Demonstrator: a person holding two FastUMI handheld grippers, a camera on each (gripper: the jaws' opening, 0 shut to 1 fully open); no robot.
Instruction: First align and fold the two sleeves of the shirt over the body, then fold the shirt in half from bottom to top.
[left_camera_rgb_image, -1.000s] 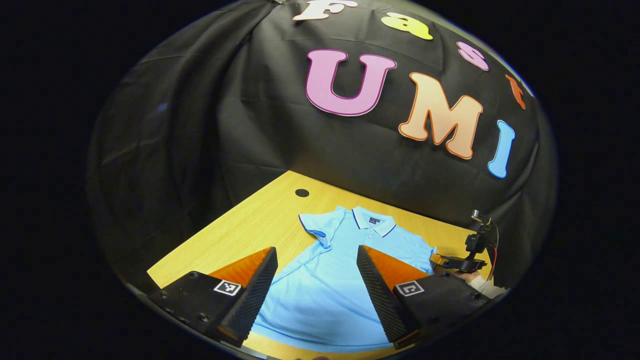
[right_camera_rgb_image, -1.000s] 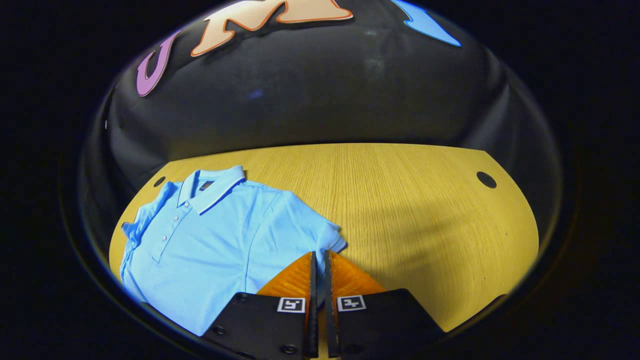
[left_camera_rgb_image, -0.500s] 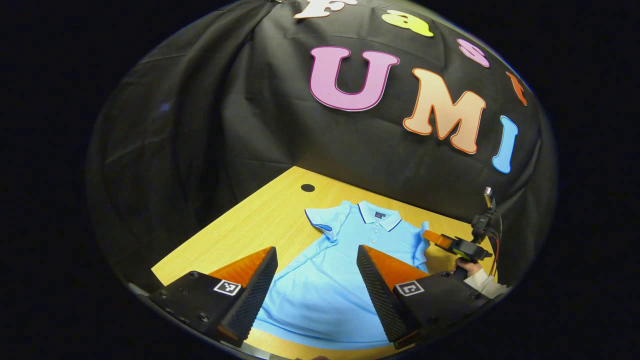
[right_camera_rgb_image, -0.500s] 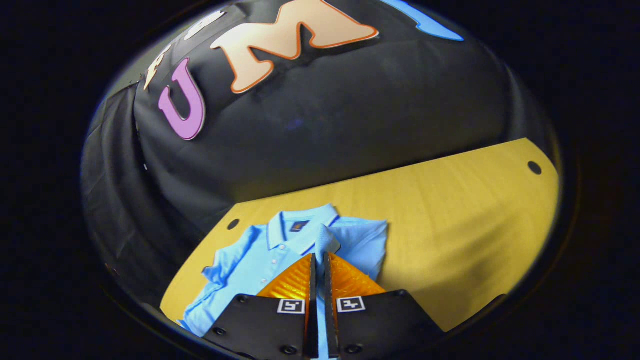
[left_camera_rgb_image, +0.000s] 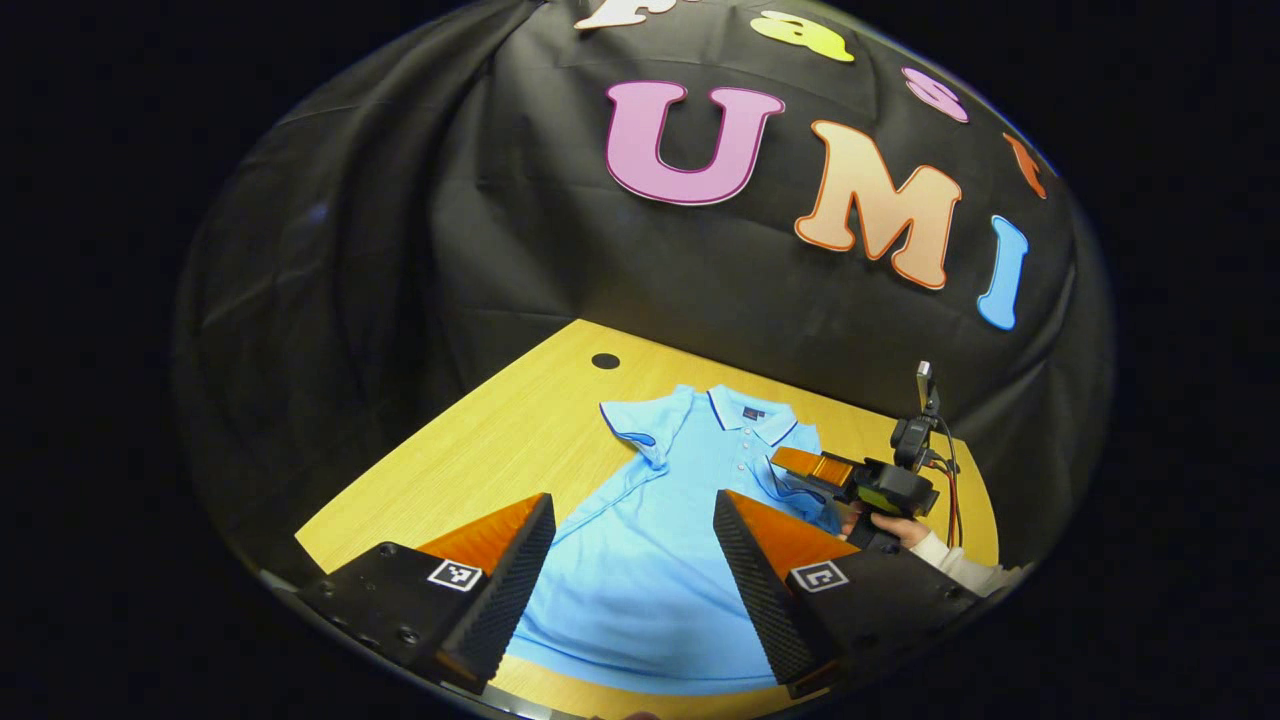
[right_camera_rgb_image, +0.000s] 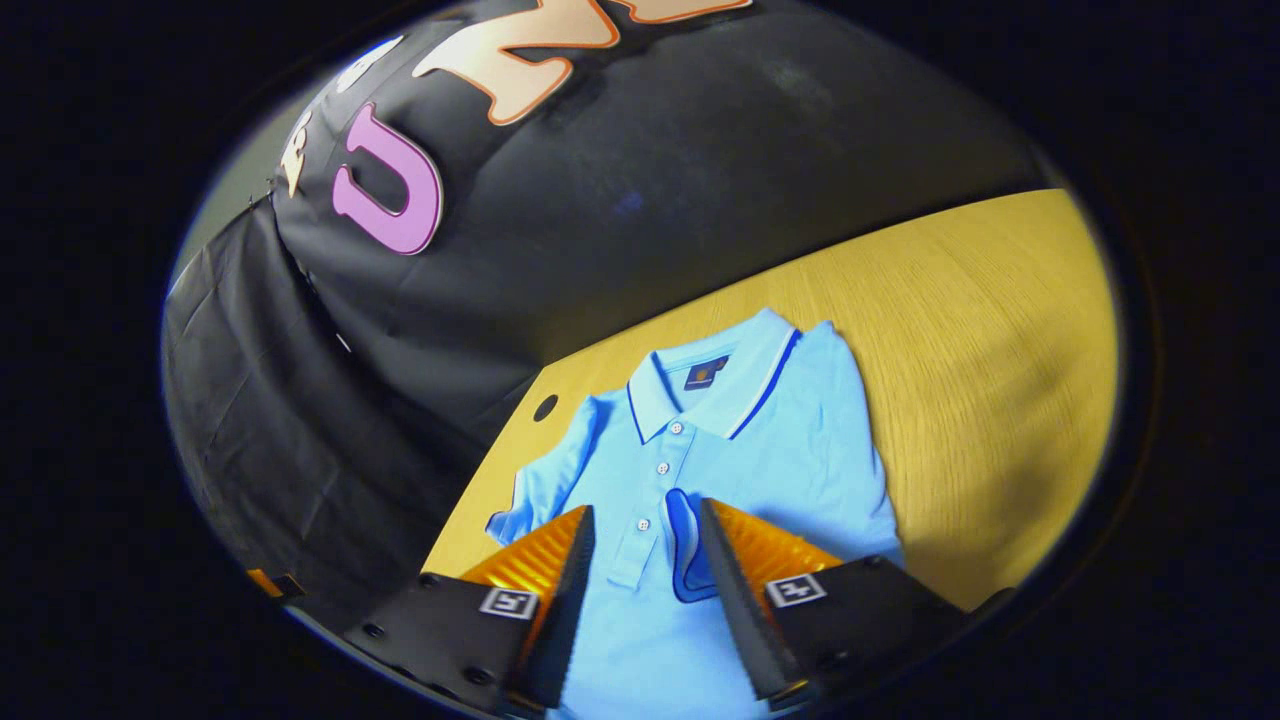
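A light blue polo shirt (left_camera_rgb_image: 640, 570) lies flat on the wooden table (left_camera_rgb_image: 480, 450), collar toward the wall. My left gripper (left_camera_rgb_image: 632, 500) hovers open over its lower body, nothing between the fingers. In the right gripper view the shirt (right_camera_rgb_image: 770, 440) has one sleeve (right_camera_rgb_image: 683, 545) folded onto the chest beside the button placket, its dark-trimmed cuff lying between the spread fingers of my open right gripper (right_camera_rgb_image: 645, 508). The other sleeve (right_camera_rgb_image: 540, 490) lies out to the side. The left gripper view shows the right gripper (left_camera_rgb_image: 800, 465) over the chest, held by a hand (left_camera_rgb_image: 890, 525).
A round cable hole (left_camera_rgb_image: 605, 361) sits in the table's corner beyond the collar, also seen as a hole (right_camera_rgb_image: 545, 407) in the right gripper view. Bare table (right_camera_rgb_image: 1000, 330) stretches to the shirt's right. The black cloth wall stands close behind the table.
My right gripper carried the sleeve from the shirt's side over onto the chest, then opened and let it go. The left gripper has hardly moved.
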